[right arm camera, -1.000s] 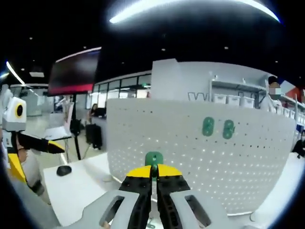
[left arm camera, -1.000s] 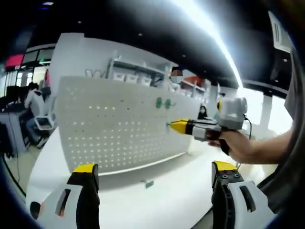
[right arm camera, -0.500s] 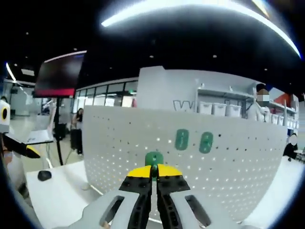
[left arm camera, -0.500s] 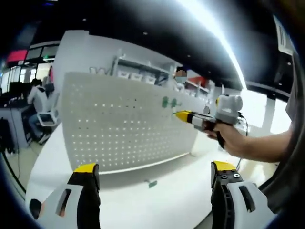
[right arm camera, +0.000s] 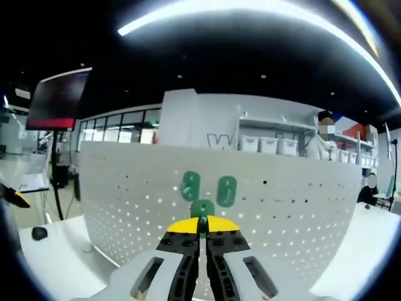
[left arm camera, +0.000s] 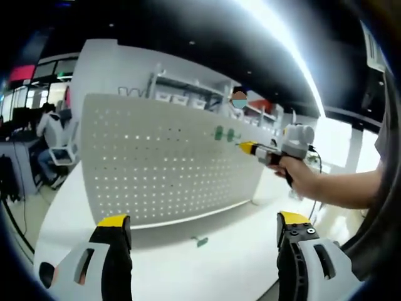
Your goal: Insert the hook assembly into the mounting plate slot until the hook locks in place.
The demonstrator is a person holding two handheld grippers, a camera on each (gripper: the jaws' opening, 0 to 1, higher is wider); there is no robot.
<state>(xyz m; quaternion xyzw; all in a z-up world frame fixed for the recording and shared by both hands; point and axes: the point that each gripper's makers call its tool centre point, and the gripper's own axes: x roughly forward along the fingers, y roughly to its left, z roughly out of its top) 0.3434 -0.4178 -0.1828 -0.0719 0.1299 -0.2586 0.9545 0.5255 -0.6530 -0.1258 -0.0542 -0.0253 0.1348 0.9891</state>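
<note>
In the left gripper view, the left hand-held gripper (left arm camera: 203, 229) has its two yellow-tipped jaws spread wide at 6 o'clock, with nothing between them. Ahead stands the white pegboard (left arm camera: 156, 169), upright on the white bench (left arm camera: 219, 266). Two green hooks (left arm camera: 224, 133) are mounted side by side on the board toward 1 o'clock. A small green piece (left arm camera: 200, 241) lies on the bench just in front of the board's lower edge. From 3 o'clock, a person's hand (left arm camera: 301, 179) brings the right hand-held gripper (left arm camera: 244, 147) up to the board, its yellow tip just beside the mounted hooks.

In the right gripper view, the right hand-held gripper (right arm camera: 202, 221) has its jaws pressed together on a green hook assembly (right arm camera: 202, 209), which juts from the tips at centre. It sits close before the pegboard (right arm camera: 301, 207), just below the two hooks (right arm camera: 208, 188) at 12 o'clock; whether it touches the board I cannot tell.
</note>
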